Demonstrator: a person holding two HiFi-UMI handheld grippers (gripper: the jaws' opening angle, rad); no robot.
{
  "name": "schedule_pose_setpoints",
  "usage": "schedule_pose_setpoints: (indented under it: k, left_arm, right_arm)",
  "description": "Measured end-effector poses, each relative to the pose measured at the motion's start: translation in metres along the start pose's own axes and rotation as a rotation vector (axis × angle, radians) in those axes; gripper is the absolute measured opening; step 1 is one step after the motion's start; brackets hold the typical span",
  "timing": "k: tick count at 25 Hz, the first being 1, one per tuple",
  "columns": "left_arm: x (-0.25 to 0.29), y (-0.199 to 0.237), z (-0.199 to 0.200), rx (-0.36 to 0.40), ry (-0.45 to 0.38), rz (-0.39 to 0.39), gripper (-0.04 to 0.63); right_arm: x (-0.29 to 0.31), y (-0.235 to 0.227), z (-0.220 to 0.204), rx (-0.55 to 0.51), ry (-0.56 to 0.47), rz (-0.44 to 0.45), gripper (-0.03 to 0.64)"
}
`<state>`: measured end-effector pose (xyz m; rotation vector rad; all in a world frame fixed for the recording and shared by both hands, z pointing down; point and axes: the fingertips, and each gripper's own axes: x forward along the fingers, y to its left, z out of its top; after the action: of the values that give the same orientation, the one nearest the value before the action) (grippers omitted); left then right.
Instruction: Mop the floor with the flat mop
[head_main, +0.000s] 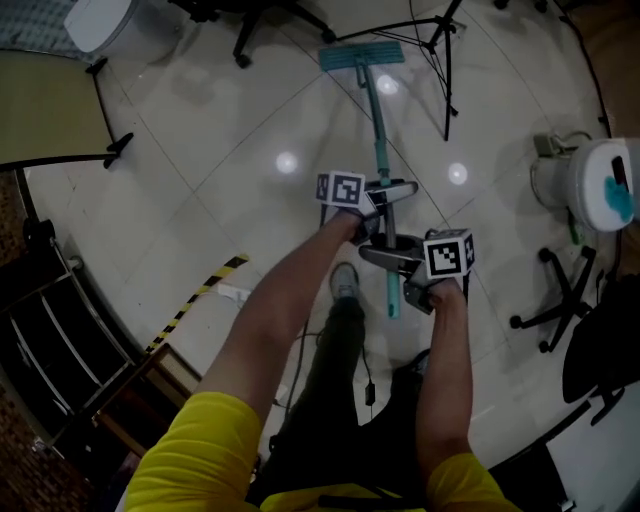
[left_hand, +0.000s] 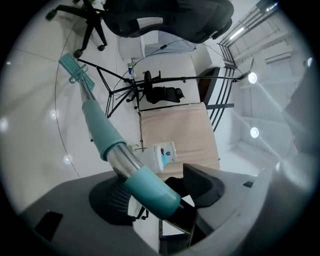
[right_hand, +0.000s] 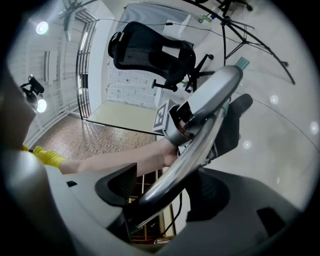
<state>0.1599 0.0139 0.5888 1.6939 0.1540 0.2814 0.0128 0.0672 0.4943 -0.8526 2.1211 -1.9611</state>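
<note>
1. Well, from the head view the flat mop's teal head (head_main: 362, 55) lies on the pale tiled floor (head_main: 230, 150) at the far end of the mop handle (head_main: 378, 130). The left gripper (head_main: 392, 190) sits on that handle, and the right gripper (head_main: 392, 262) sits on it nearer the person. A tripod (head_main: 440, 60) stands just right of the handle.
2. Left gripper view: the left gripper (left_hand: 157, 192) is clamped on the handle's teal sleeve (left_hand: 150, 192), which fills the gap between its pads. The mop head (left_hand: 75, 67) shows at the handle's far end.
3. Right gripper view: the right gripper (right_hand: 165, 192) stands half-wide round the chrome handle (right_hand: 200, 135), with a gap on each side. A black office chair (right_hand: 150, 52) stands beyond the handle
</note>
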Motion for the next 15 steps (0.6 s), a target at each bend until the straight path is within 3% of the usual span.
schedule_pose_setpoints:
  k: [3,5,9,13,15]
  left_arm:
    - [-0.005,-0.006,0.003,0.001,0.020,-0.009,0.308]
    - [-0.018,-0.022,-0.020,-0.019,0.003,-0.026,0.310]
    - [-0.050,-0.070,-0.107,-0.076,-0.056,-0.019,0.313]
    - [-0.081,-0.099,-0.204,-0.164,-0.170,-0.007,0.313]
    - [-0.097,-0.106,-0.228,-0.197,-0.241,0.022,0.314]
  right_arm:
    - [0.008,0.008,0.001,-0.008,0.022,0.008,0.313]
    - [0.010,0.026,-0.028,-0.012,0.090,0.006,0.325]
    - [-0.004,0.078,-0.123,0.031,0.186,0.012,0.330]
    - [-0.025,0.127,-0.212,0.070,0.315,0.021,0.330]
    - [-0.029,0.140,-0.241,0.072,0.408,0.050,0.330]
